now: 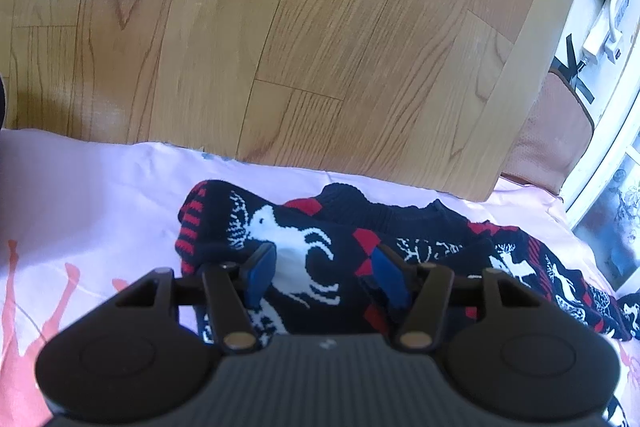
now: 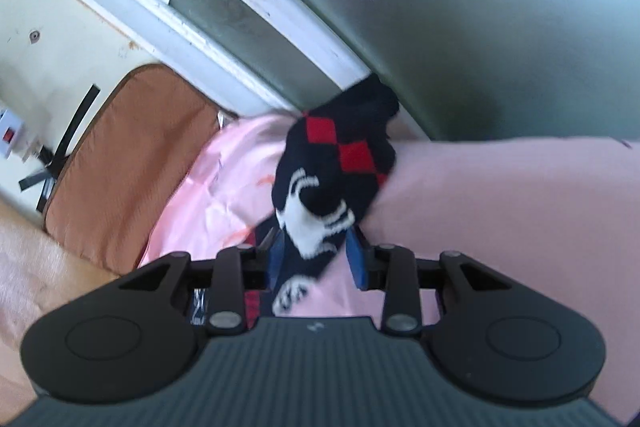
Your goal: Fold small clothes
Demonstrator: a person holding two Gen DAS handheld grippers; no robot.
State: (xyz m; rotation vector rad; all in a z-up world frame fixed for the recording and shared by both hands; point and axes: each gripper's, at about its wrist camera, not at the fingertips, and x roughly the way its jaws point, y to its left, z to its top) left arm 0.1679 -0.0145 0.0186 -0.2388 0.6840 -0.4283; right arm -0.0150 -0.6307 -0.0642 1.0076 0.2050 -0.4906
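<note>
I have the knit sweater [image 1: 320,259] lying bunched on the pink sheet [image 1: 100,195], near its edge by the wooden floor [image 1: 280,27]. My left gripper [image 1: 324,273] hangs released over the reindeer panel, tilted down, probably to pin the fold. My right gripper [image 2: 316,251] straddles a raised sleeve [image 2: 336,163]; whether it pinches, I cannot tell.

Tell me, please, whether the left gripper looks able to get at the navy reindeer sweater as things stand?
Probably yes: the left gripper hangs open right over the sweater with nothing between them.
</note>
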